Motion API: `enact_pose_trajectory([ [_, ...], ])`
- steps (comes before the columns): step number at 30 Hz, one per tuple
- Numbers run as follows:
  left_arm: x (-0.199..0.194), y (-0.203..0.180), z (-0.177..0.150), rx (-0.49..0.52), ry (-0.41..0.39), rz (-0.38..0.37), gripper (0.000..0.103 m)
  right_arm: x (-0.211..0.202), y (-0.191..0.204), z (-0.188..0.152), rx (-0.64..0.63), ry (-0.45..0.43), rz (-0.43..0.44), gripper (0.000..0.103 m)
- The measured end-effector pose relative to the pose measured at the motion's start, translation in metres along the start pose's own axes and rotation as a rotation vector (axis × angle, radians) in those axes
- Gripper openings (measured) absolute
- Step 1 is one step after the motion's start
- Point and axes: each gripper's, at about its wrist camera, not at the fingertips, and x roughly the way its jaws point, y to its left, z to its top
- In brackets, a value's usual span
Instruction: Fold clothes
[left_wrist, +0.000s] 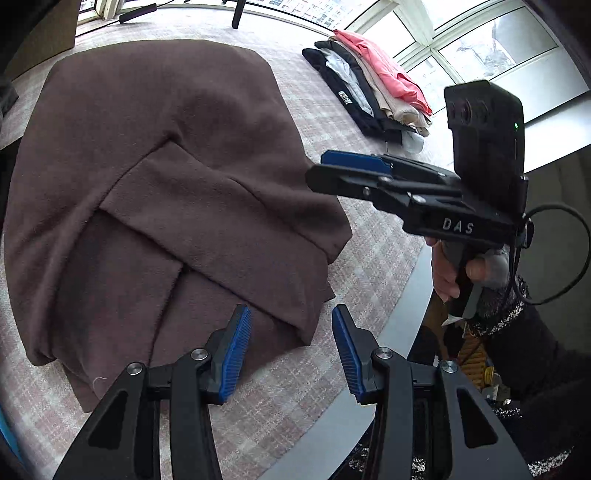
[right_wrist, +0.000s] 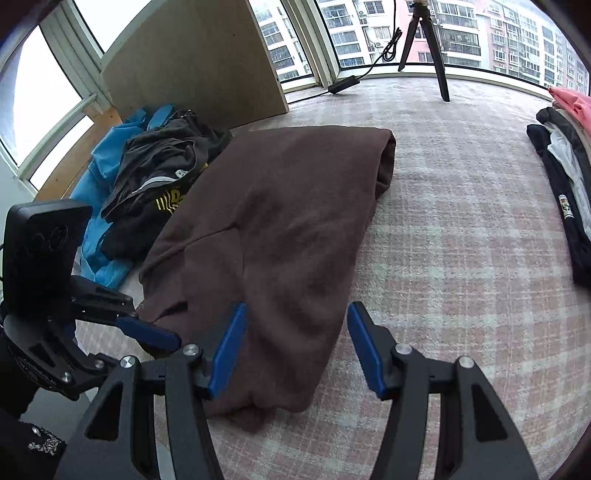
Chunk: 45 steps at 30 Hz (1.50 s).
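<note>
Brown fleece fills the middle of my left-wrist view: the brown garment (left_wrist: 162, 192) lies folded on the pink-and-white checked cloth (left_wrist: 369, 266), its sleeves crossed over the body. My left tongs (left_wrist: 291, 350) hover at the bottom of the frame over its near edge, blue pads (left_wrist: 234, 354) apart and nothing between them. My right tongs (left_wrist: 332, 171) reach in from the right of that frame, held in my hand (left_wrist: 448, 273), pads spread and empty too. From the right-wrist view they sit low centre above the garment's near end. Upper right in the left view, a stack of folded clothes (left_wrist: 373, 88), pink on top. Upper left in the right view, a dark and blue heap (right_wrist: 147, 177) waits beside the garment.
</note>
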Motion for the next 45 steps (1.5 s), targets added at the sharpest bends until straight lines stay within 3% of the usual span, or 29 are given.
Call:
enact_pose_trajectory([
  [6,0.028,-0.018,-0.008,0.017,0.003,0.063,0.042,0.03,-0.015,0.037,0.086,0.129,0.083,0.056],
  [7,0.029,-0.022,-0.01,0.042,-0.007,0.081,0.034,0.034,-0.015,0.039,0.085,0.154,0.083,0.056],
  [8,0.029,-0.025,-0.012,0.063,-0.015,0.095,0.015,0.037,-0.015,0.041,0.083,0.175,0.084,0.056],
  [10,0.021,-0.029,-0.014,0.094,-0.029,0.106,0.004,0.038,-0.014,0.044,0.081,0.204,0.097,0.056],
  [15,-0.021,-0.033,-0.019,0.118,-0.107,0.095,0.005,0.019,-0.022,0.046,0.129,0.216,0.12,0.056],
  [21,-0.054,-0.041,-0.018,0.129,-0.165,0.088,0.005,-0.011,-0.01,0.016,0.13,0.179,0.207,0.056],
  [26,-0.062,-0.055,-0.014,0.169,-0.17,0.082,0.001,0.004,0.004,0.008,0.133,0.2,0.251,0.056],
  [28,-0.06,-0.059,-0.012,0.185,-0.165,0.109,0.001,0.007,0.005,0.006,0.134,0.193,0.244,0.056],
  [31,-0.052,-0.053,-0.016,0.166,-0.144,0.098,0.002,-0.002,0.002,0.003,0.102,0.157,0.14,0.056],
  [33,-0.035,-0.048,-0.02,0.136,-0.108,0.087,0.003,-0.004,0.002,0.001,0.08,0.163,0.125,0.056],
  [35,-0.014,-0.042,-0.023,0.1,-0.065,0.09,0.015,0.001,0.004,0.0,0.066,0.184,0.12,0.056],
  [39,0.02,-0.029,-0.027,0.055,-0.025,0.139,0.025,0.012,0.01,0.0,0.031,0.219,0.067,0.056],
  [41,0.03,-0.024,-0.025,0.044,-0.033,0.154,0.018,0.015,0.011,-0.001,0.023,0.231,0.065,0.056],
  [43,0.031,-0.021,-0.023,0.034,-0.048,0.125,0.003,0.015,0.012,-0.001,0.012,0.234,0.05,0.056],
  [45,0.016,-0.026,-0.022,0.046,-0.089,0.092,0.002,0.013,0.013,-0.001,0.007,0.231,0.046,0.056],
])
